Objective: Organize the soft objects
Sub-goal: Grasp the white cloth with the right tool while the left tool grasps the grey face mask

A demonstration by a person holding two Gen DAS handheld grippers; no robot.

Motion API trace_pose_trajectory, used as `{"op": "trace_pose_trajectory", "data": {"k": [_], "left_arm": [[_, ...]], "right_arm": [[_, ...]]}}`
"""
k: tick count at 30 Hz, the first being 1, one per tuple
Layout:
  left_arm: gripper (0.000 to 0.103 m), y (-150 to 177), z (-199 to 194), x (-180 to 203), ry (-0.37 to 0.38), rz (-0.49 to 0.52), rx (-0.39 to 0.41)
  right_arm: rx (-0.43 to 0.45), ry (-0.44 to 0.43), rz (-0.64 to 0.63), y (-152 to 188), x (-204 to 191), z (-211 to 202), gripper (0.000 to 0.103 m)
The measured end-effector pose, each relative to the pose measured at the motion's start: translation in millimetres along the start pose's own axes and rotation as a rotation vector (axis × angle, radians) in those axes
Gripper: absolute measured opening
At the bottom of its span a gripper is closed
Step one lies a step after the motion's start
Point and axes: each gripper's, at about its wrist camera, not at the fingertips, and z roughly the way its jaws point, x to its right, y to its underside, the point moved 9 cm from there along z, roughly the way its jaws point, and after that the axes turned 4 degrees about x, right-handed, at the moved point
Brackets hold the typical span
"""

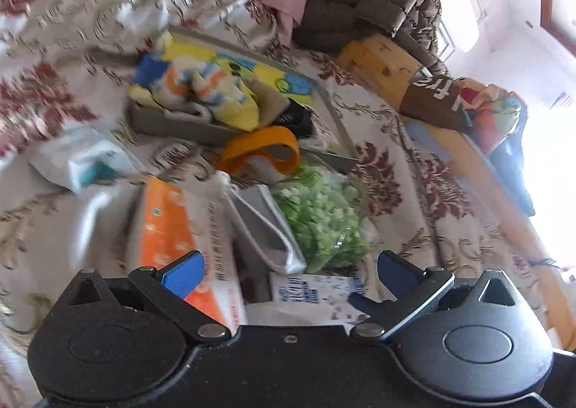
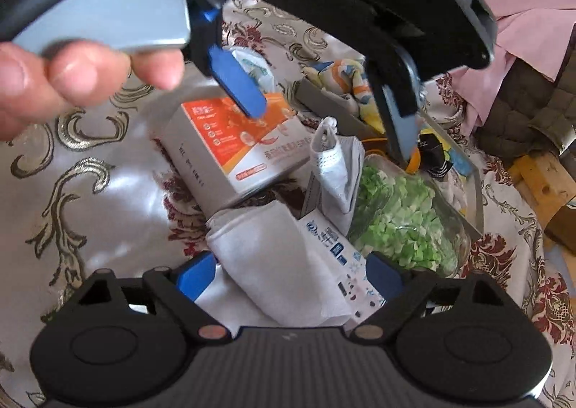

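Note:
A grey tray [image 1: 172, 125] on the floral cloth holds colourful socks [image 1: 201, 84]; it also shows in the right wrist view [image 2: 324, 102]. A grey sock [image 1: 266, 224] lies in front of it, seen too in the right wrist view [image 2: 338, 170]. A white sock [image 2: 273, 256] lies between the fingers of my right gripper [image 2: 288, 276], which is open. My left gripper [image 1: 288, 269] is open and empty above the grey sock; it also shows from outside in the right wrist view [image 2: 324, 120].
An orange and white box [image 1: 180, 228], a blue and white pack [image 1: 313, 291], a clear jar of green bits [image 1: 324, 213], an orange band [image 1: 262, 150] and a tissue pack [image 1: 82, 159] crowd the cloth. A wooden block [image 1: 378, 62] and jackets lie behind.

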Motion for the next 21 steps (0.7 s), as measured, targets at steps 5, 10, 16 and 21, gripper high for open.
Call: {"op": "trace_pose_trajectory", "data": {"k": [5, 10, 16, 21], "left_arm": [[0.097, -4.9, 11.5, 2.0, 0.074, -0.061, -0.015], [0.091, -6.9, 30.0, 0.2, 0.088, -0.113, -0.051], [0.082, -4.8, 43.5, -8.7, 0.061, -0.138, -0.076], [0.057, -1.0, 46.3, -13.1, 0.058, -0.13, -0.1]], "right_arm": [[-0.009, -0.006, -0.007, 0.5, -1.9, 4.0, 0.087], [-0.023, -0.003, 0.002, 3.2, 0.3, 9.4, 0.085], [-0.029, -0.003, 0.036, 3.7, 4.6, 13.2, 0.075], [-0.035, -0.021, 0.049, 4.6, 4.5, 15.0, 0.058]]}}
